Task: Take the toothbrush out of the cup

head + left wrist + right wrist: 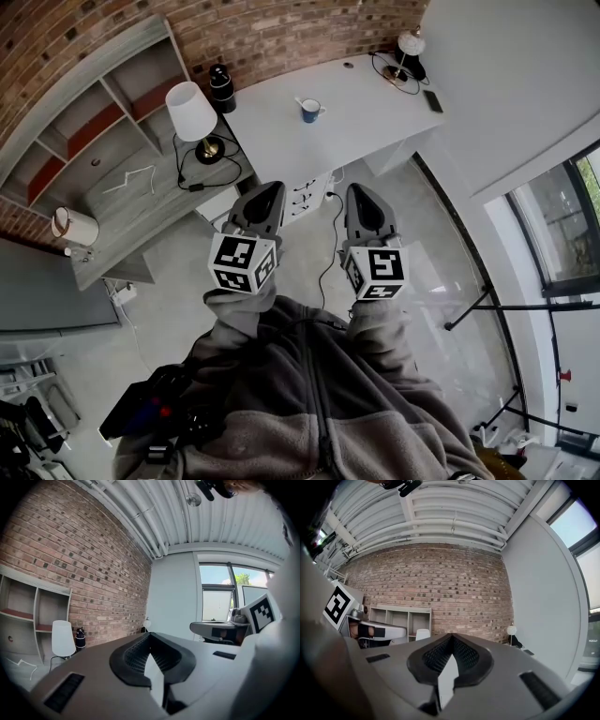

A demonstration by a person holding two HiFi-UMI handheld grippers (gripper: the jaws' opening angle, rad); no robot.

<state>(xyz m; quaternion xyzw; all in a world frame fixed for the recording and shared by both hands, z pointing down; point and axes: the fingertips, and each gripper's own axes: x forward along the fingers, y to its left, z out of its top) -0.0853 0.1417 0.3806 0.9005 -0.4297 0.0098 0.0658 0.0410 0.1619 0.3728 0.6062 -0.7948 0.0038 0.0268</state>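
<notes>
- At the far left, a low grey wooden shelf unit (pixel 131 202) is seen against the brick wall. A white-shaded lamp with a brass-coloured base (pixel 190 110) is stood on its top, and a dark cylindrical bottle (pixel 221 86) is seen just beyond the lamp. Neither is touched.
- The left claw (pixel 265 192) is held in the air in front of the person's chest. In the left gripper view its jaws are pressed together and nothing is held between them.
- The small blue cup (pixel 310 111) is stood on the long white table (pixel 366 122), well apart from both claws. The pale toothbrush (pixel 300 100) is seen leaning out of the rim toward the left, though it is too small for detail. The task is judged not yet begun, as an approach and an opening of the jaws are needed first.
- The cup looks light and is not braced. It could be tipped or dragged if the toothbrush is pulled sideways instead of lifted, or knocked over if a closed claw is brought against it. The thin handle could also slip if it is pinched off-centre.
- A black cable (pixel 330 244) is trailed across the floor between the person and the table, and it could be caught underfoot on the way in.
- The right claw (pixel 364 195) is held beside the left one. Its jaws are likewise closed on nothing, as the right gripper view shows.
- At the table's far right end a small globe-shaded lamp (pixel 409 45) and a flat black object (pixel 432 100) are seen, well apart from the cup.
</notes>
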